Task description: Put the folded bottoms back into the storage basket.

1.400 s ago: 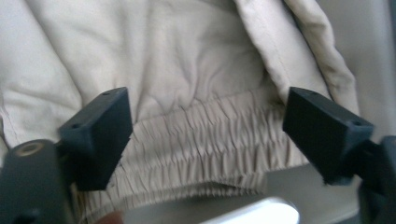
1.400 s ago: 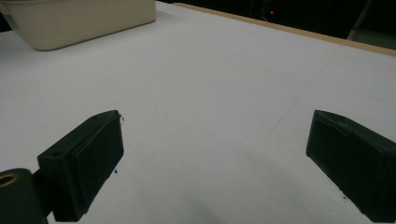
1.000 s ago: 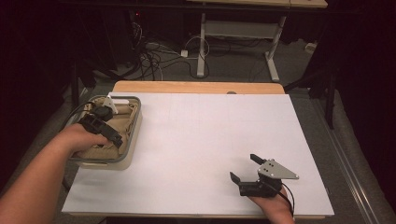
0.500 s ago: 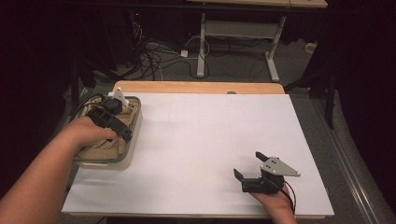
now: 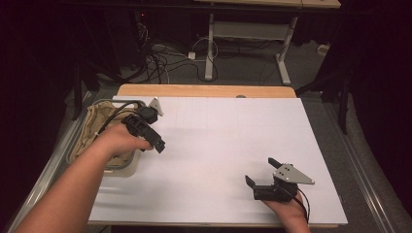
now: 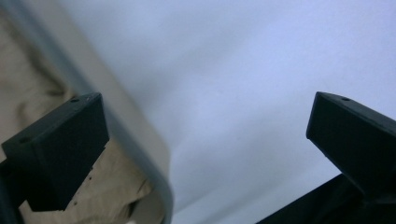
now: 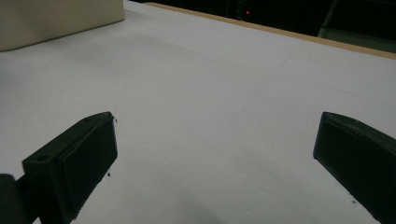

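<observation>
Cloth [image 5: 99, 124] lies crumpled in the tray [image 5: 127, 170] at the desk's [image 5: 218, 145] left edge; we should bring the left tool [image 5: 156, 144], jaws wide and empty, back over a fold, right tool [image 5: 260, 177] equally wide.

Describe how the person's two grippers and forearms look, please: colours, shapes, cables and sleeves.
Both are black two-jaw tools with blocky, flat-faced jaws. The right gripper carries a grey three-cornered plate with small dark holes, and a black cable trails from it. The left gripper also has a black cable and a pale plate at its back. The forearms are bare; no sleeves are in view.
</observation>
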Tool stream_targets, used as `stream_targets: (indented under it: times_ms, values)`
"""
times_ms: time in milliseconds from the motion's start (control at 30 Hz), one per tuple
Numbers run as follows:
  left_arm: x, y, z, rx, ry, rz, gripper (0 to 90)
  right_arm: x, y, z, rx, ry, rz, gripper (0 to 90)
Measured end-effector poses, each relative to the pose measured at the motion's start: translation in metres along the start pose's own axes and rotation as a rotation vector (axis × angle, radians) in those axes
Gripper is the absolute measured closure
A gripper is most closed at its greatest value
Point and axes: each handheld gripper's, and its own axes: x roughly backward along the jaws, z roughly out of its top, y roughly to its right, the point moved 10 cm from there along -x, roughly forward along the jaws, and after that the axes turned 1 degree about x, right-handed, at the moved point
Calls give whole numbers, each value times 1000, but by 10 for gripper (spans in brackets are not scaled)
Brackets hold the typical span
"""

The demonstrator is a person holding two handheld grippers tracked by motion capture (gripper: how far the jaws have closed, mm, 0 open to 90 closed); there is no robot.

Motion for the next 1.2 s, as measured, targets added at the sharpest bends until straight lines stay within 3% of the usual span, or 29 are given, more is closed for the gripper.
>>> stream_targets:
  times_ms: [400, 600, 833, 1000, 1200]
  values:
    - [-63, 31, 22, -89, 39, 1, 0, 1, -4, 1, 10, 8, 9, 7]
    - [-87, 40, 30, -80, 114, -39, 0, 1, -5, 1, 13, 11, 14, 7]
    - [-104, 48, 37, -76, 266, -88, 0, 1, -8, 0, 15, 12, 19, 7]
    - [-111, 55, 38, -98, 408, -96, 0, 1, -10, 0, 22, 18, 22, 7]
    - [-111, 61, 34, -117, 616, -141, 0, 1, -12, 0, 24, 28, 23, 7]
